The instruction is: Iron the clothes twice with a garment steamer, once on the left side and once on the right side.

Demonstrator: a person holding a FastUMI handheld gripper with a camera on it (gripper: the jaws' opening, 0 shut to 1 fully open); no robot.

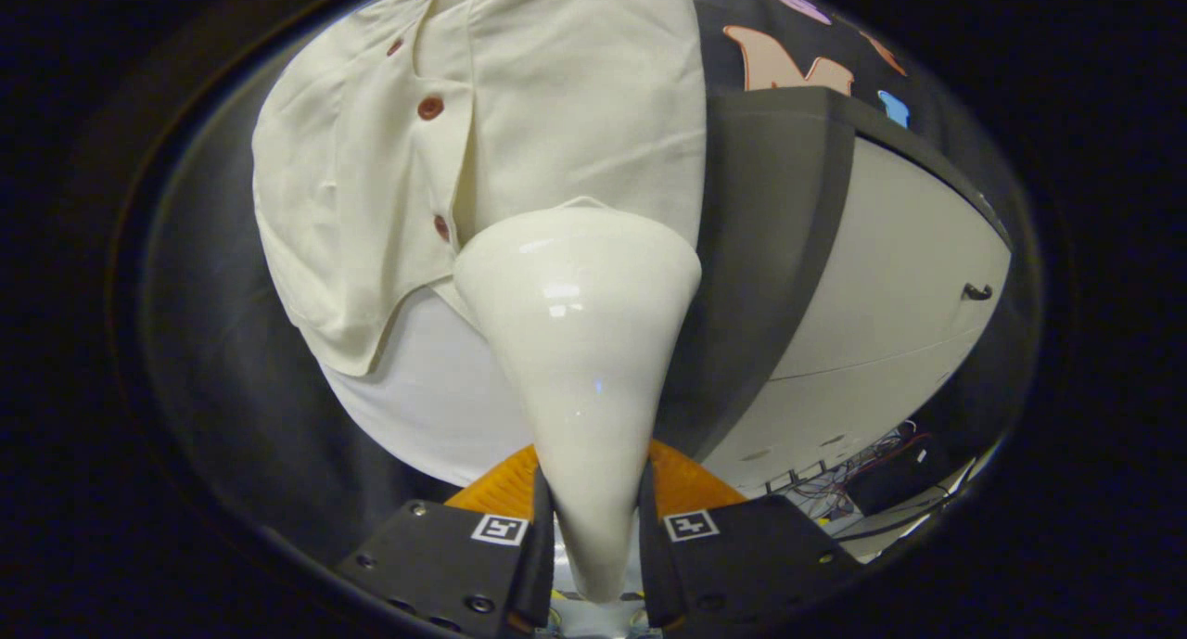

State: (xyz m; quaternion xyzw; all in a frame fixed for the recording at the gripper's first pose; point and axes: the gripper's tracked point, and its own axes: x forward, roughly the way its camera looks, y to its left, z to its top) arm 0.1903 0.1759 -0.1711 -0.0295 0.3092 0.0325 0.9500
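Grip: my gripper [592,528] is clamped on the garment steamer [580,342] at its narrow neck | Position: wide head against the cream shirt [519,129], right of the button placket | Handling: glossy, likely slippery, top-heavy; I'd stay low on the neck | Shirt: soft, light, will shift.

Light is bright and even on the steamer [580,342] my fingers [542,537] clamp; soft glare streaks its glossy body. Beyond it the shirt [556,92] bows with fisheye distortion; edges darken, slightly soft.
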